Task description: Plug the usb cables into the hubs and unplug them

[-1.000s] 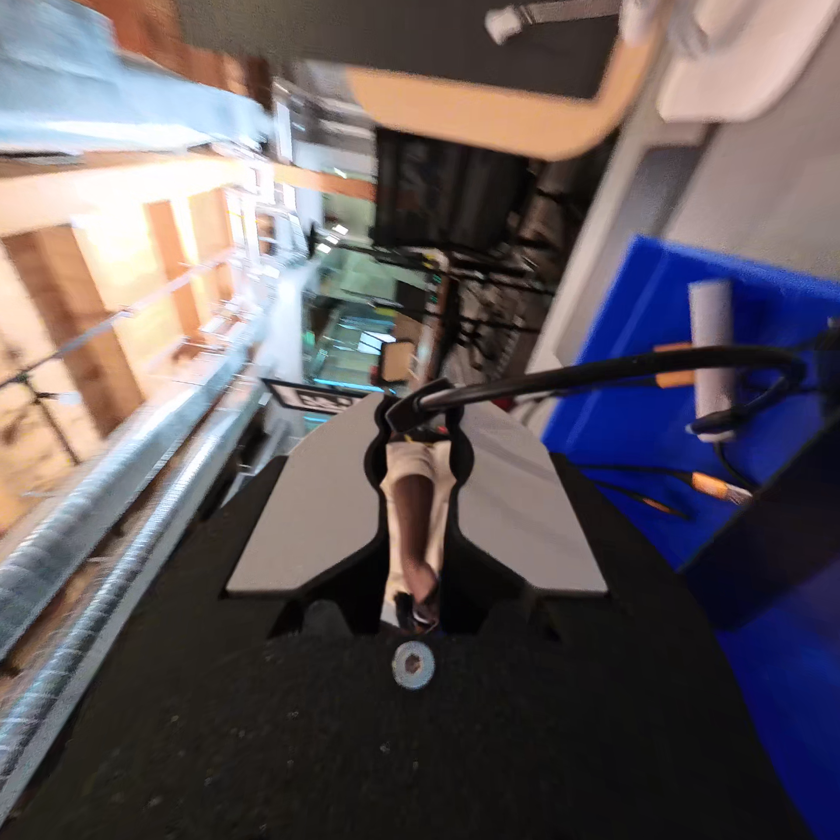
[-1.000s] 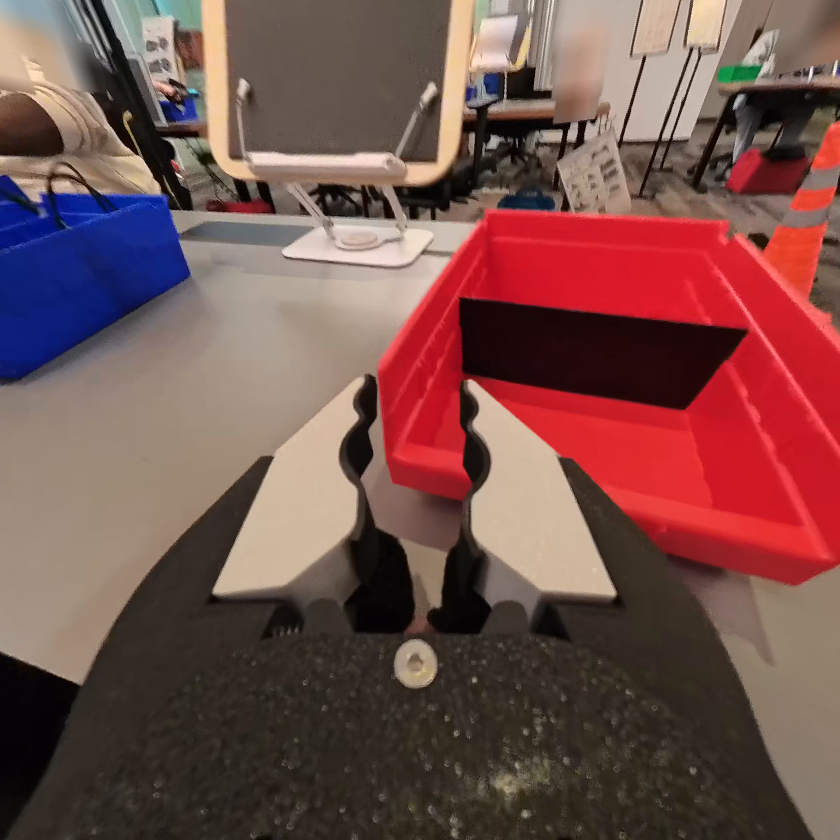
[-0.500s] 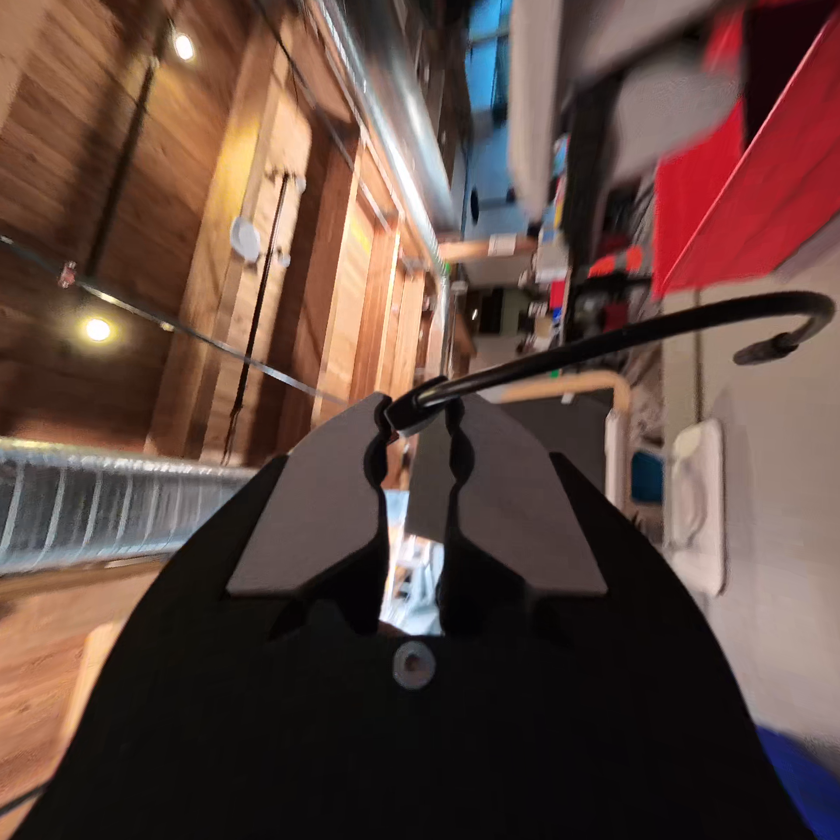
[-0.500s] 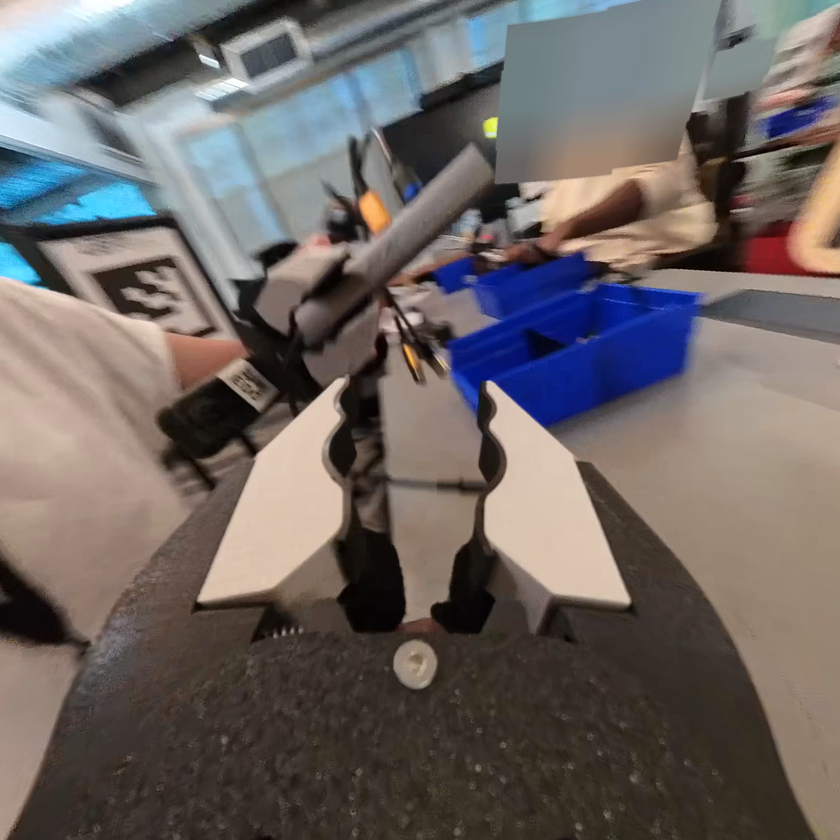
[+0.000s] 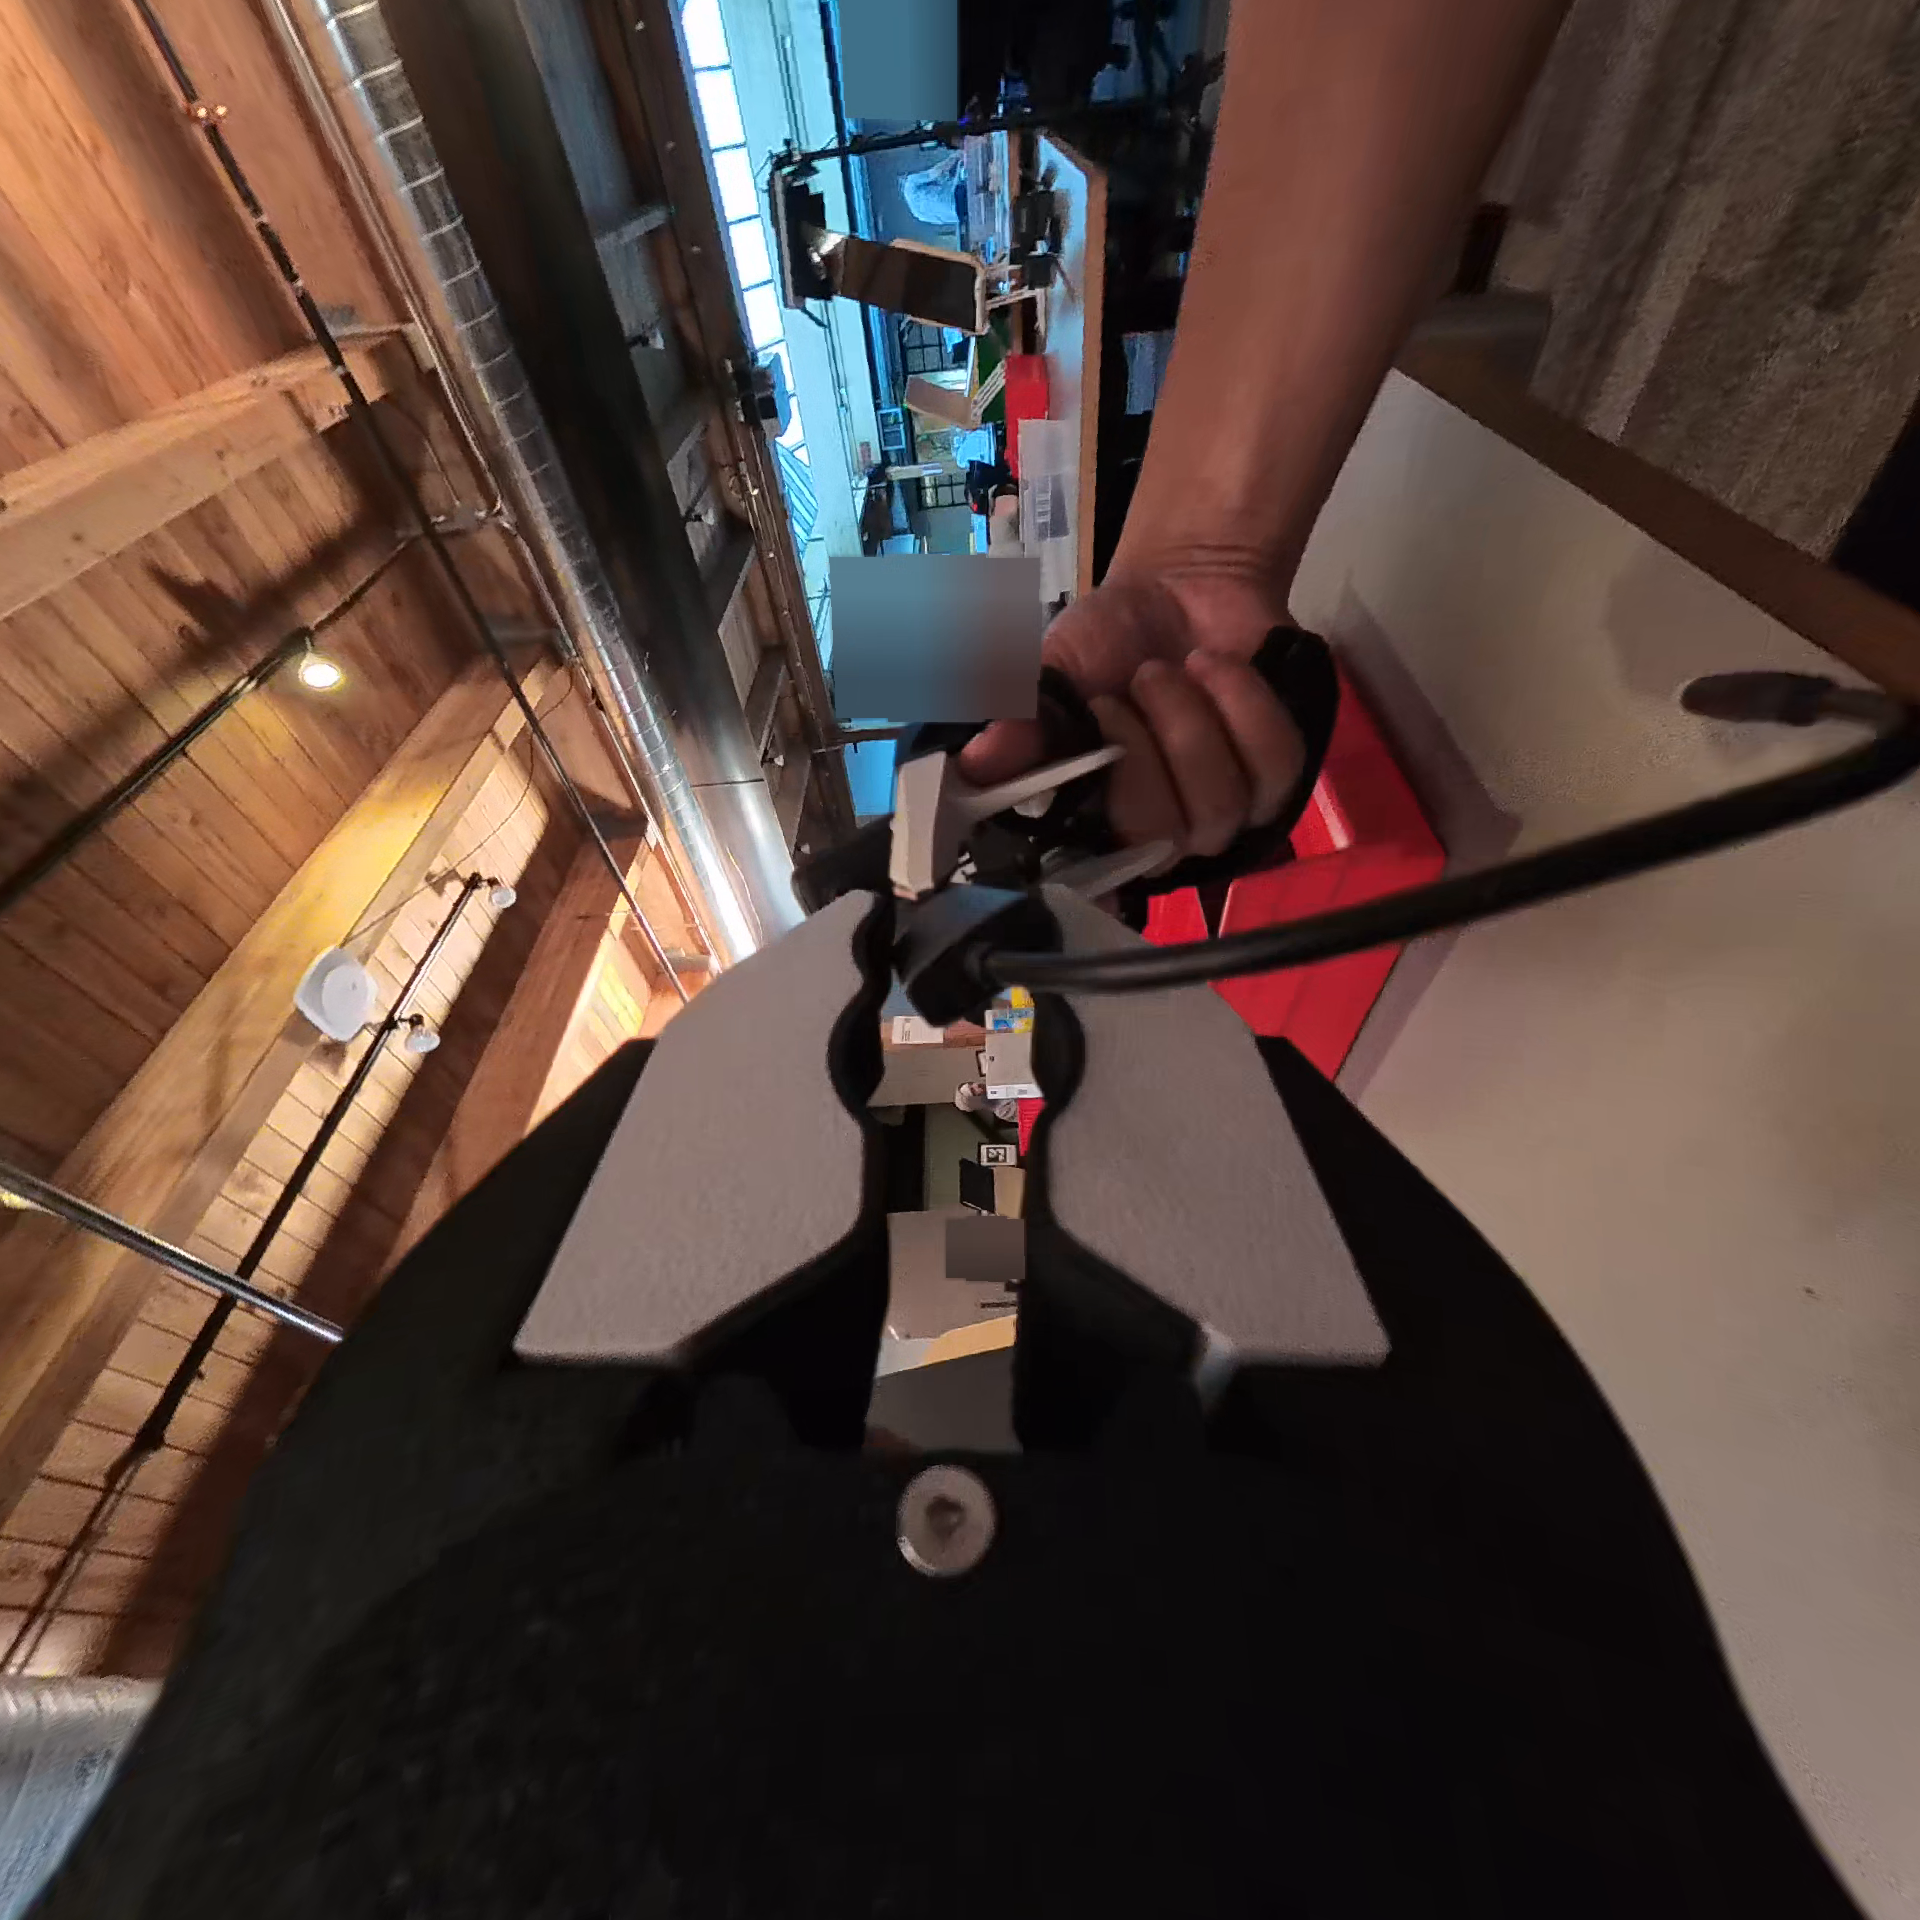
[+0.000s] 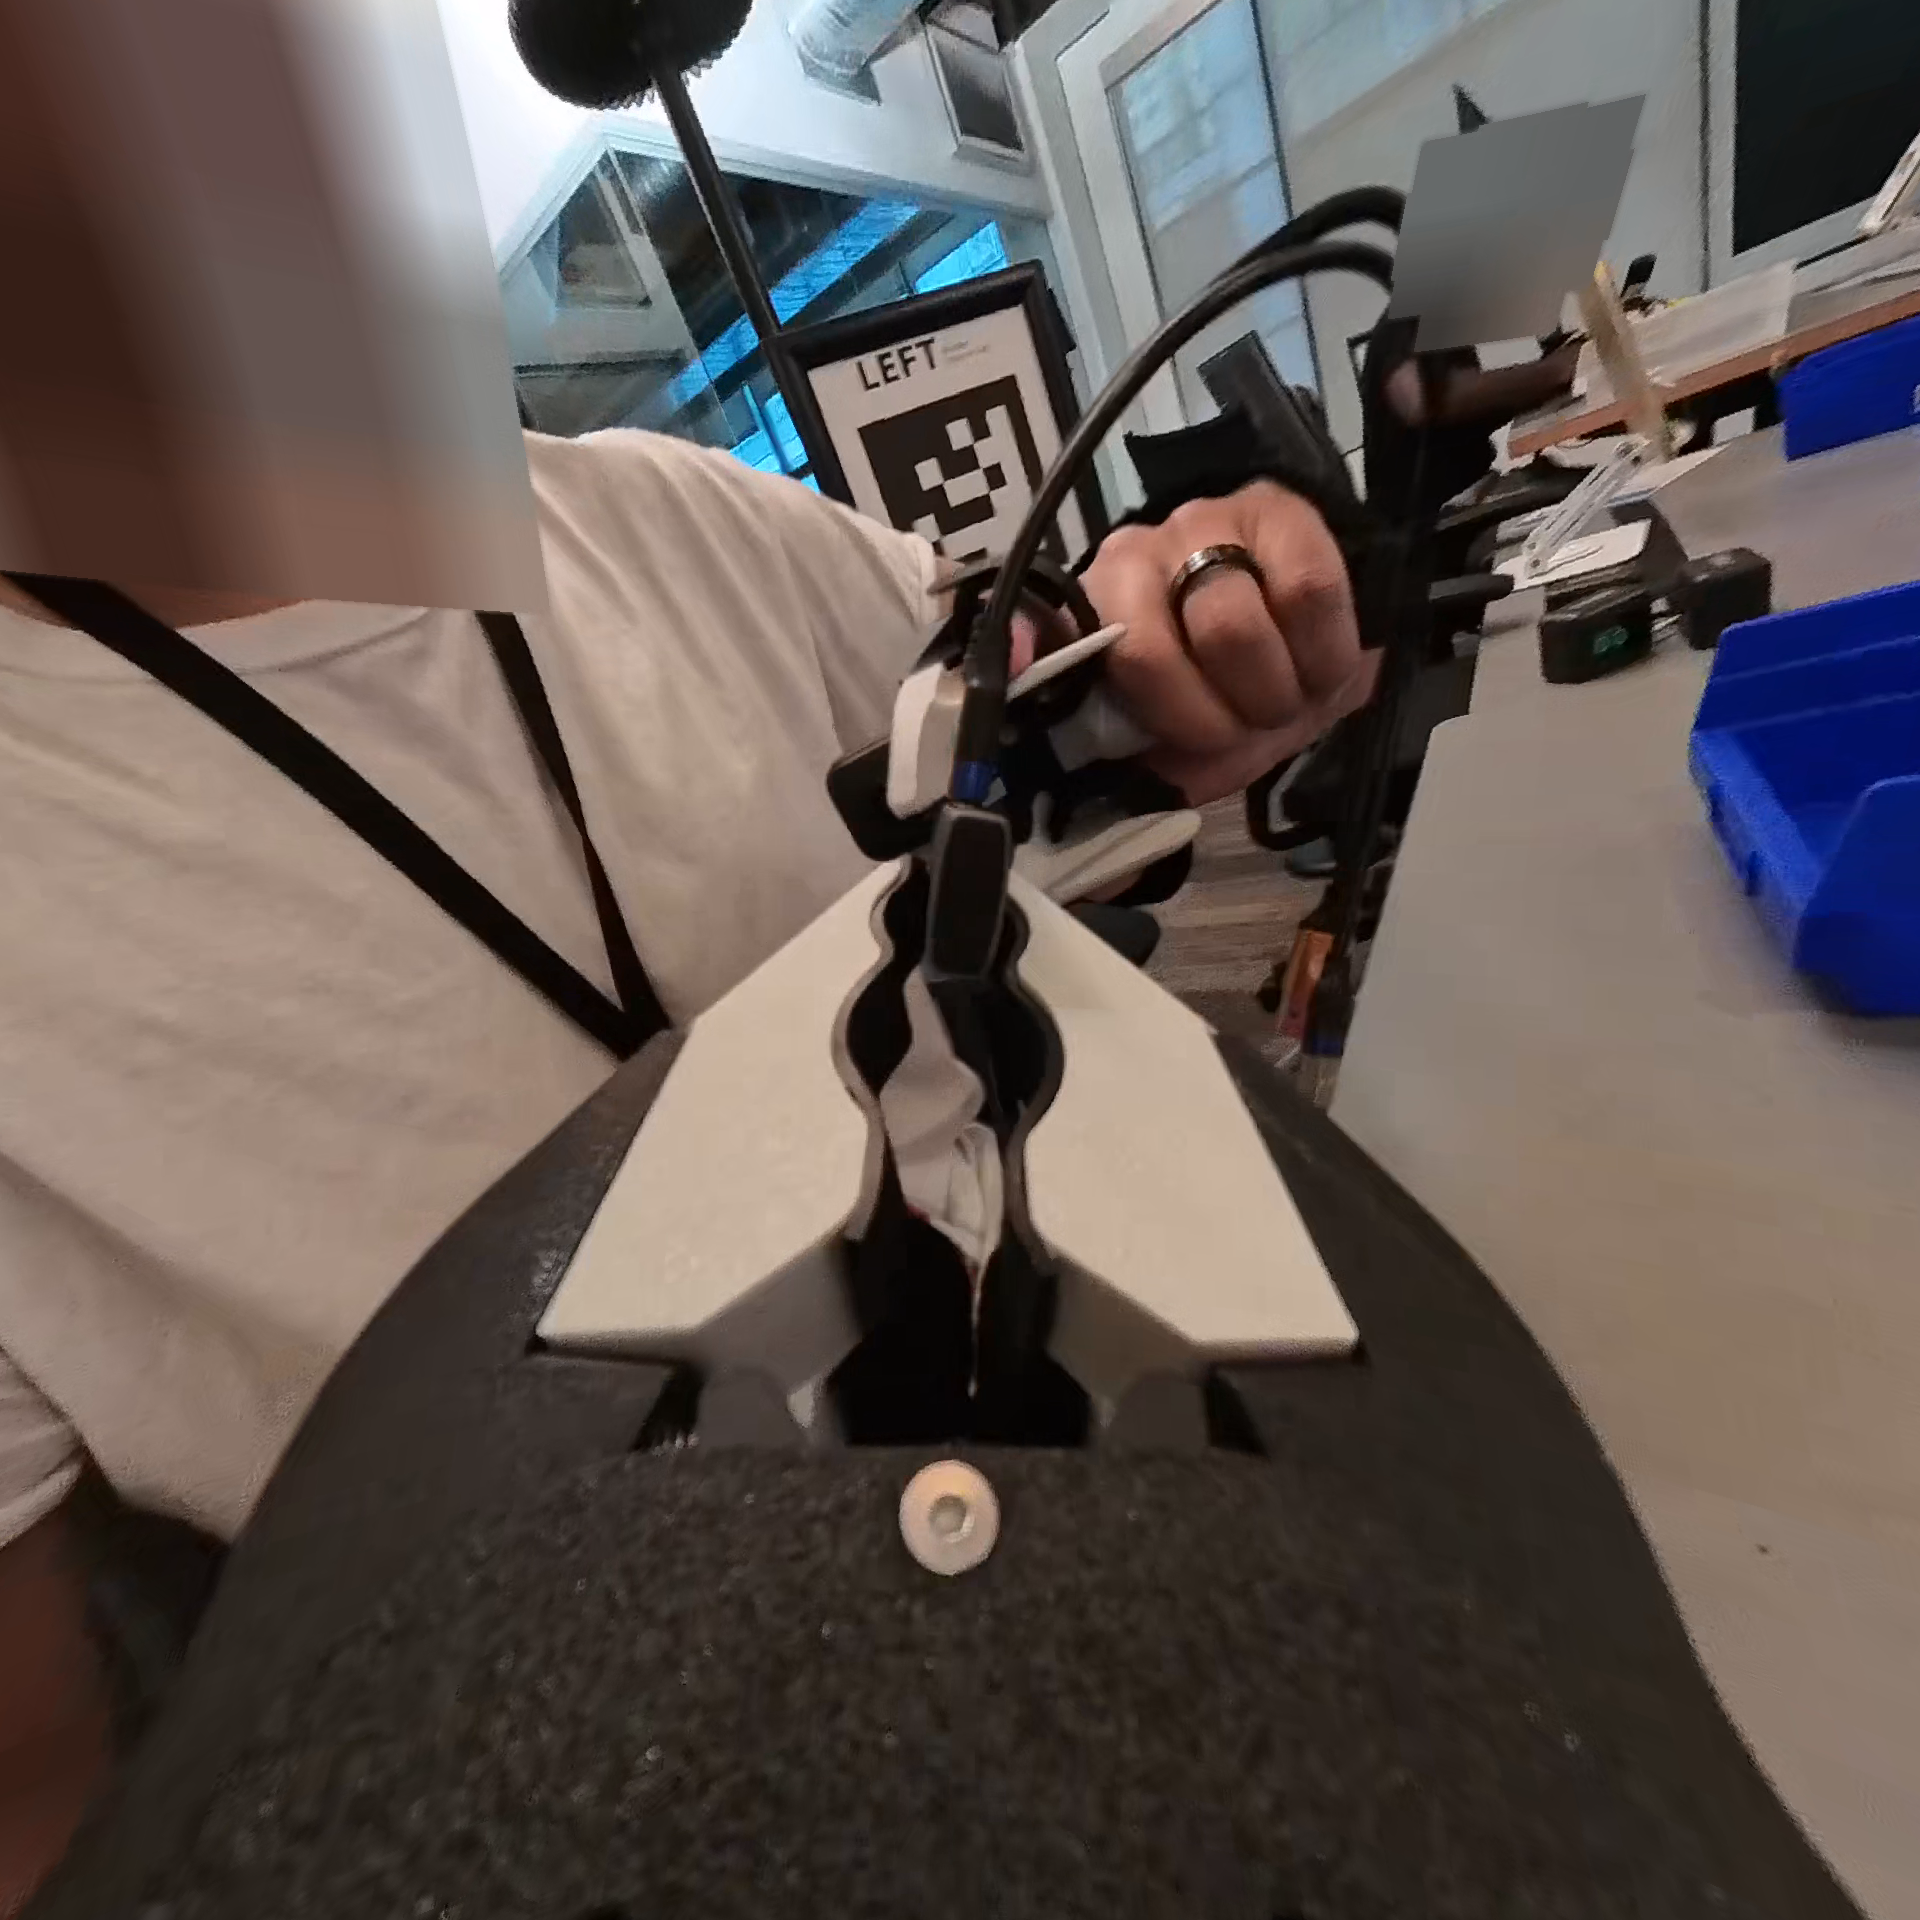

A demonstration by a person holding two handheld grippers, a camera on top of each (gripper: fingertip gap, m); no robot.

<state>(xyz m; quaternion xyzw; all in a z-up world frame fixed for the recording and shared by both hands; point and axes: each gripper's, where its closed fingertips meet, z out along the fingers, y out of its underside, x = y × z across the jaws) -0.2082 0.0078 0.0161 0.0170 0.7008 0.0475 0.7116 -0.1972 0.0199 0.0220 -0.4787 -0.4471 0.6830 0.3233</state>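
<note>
The grey table now sits off to my right, with the blue bin on it. The red bin shows behind my tools. Half a second ago the right gripper gaped empty. Now it has swung in tip to tip with the left gripper, and its jaws have narrowed onto the black plug. The left one still pinches the USB cable just behind that plug, in the air off the table's edge.
</note>
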